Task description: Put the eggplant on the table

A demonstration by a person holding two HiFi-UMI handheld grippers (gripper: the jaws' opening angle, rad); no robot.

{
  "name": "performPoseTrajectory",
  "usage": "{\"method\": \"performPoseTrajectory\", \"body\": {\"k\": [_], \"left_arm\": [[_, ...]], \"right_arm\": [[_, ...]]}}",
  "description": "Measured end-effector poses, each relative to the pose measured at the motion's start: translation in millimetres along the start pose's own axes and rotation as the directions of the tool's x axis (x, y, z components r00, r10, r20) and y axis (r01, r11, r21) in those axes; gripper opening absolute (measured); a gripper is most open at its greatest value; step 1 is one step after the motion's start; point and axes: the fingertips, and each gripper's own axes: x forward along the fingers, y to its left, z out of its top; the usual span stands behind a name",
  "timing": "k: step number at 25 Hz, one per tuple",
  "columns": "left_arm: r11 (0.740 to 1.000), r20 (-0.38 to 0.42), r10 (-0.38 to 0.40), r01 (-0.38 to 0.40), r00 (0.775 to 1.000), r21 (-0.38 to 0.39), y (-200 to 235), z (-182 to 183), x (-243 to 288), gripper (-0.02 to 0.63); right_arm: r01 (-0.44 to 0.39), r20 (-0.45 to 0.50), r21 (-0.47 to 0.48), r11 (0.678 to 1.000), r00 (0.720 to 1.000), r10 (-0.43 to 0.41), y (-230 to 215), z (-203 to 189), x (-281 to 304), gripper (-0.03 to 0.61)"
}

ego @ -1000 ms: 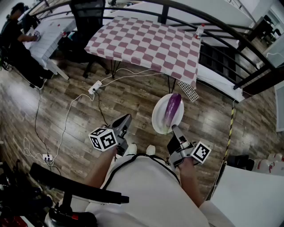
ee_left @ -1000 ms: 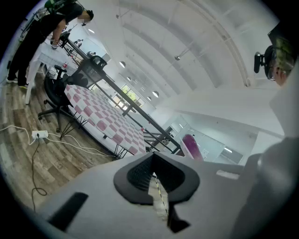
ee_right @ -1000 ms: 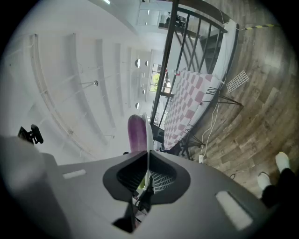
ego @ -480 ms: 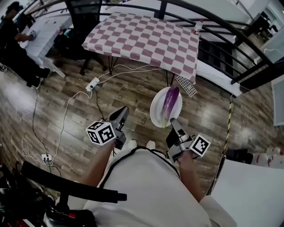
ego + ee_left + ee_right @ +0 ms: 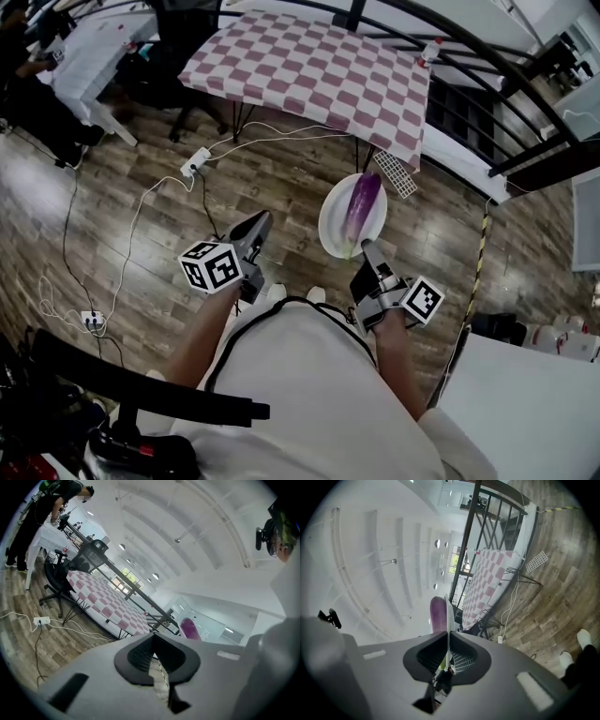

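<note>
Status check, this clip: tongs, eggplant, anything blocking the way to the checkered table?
Left tongs shut, empty. Right tongs shut on plate rim, eggplant lying on plate. Checkered table ahead, not reached. Cables and power strip on floor between.

Wood-plank floor (image 5: 281,187) all around. On it, a white power strip (image 5: 194,166), with a white cable (image 5: 137,225) trailing to a second socket (image 5: 91,320) at lower left. Black office chair (image 5: 183,28) at top, beside a white desk (image 5: 94,52) with a person (image 5: 28,94) in dark clothes at it. Black railing (image 5: 525,103) slanting across the upper right. White grid panel (image 5: 395,174) flat on the planks, near a yellow-and-black striped strip (image 5: 481,253). White bottles (image 5: 562,339) at the right edge. Black armrest (image 5: 141,389) at bottom left.
</note>
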Motion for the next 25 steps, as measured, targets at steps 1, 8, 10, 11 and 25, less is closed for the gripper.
{"method": "performPoseTrajectory", "body": {"k": [1, 8, 10, 11, 25], "left_arm": [[1.0, 0.001, -0.001, 0.001, 1.0, -0.001, 2.7, 0.9, -2.1, 0.005], [1.0, 0.017, 0.004, -0.004, 1.0, -0.008, 26.8, 15.0, -20.3, 0.005], [1.0, 0.023, 0.009, -0.008, 1.0, -0.011, 33.1, 18.8, -26.5, 0.005], [1.0, 0.027, 0.011, -0.011, 1.0, -0.012, 36.1, 20.8, -29.6, 0.005], [0.998, 0.065, 0.056, -0.053, 0.996, -0.043, 68.2, 36.0, -46.2, 0.005]], "right_arm": [[0.002, 0.0, -0.002, 1.0, 1.0, -0.002, -0.2, -2.5, 1.9, 0.023], [-0.001, -0.013, -0.002, 1.0, 1.0, 0.001, 4.9, -22.5, 26.4, 0.023], [-0.002, -0.017, -0.009, 1.0, 1.0, 0.002, 6.7, -26.7, 32.3, 0.025], [-0.003, -0.019, -0.012, 1.0, 1.0, 0.003, 7.9, -28.3, 35.1, 0.023], [-0.008, -0.043, -0.018, 1.0, 0.999, 0.007, 14.5, -31.3, 68.6, 0.023]]}}
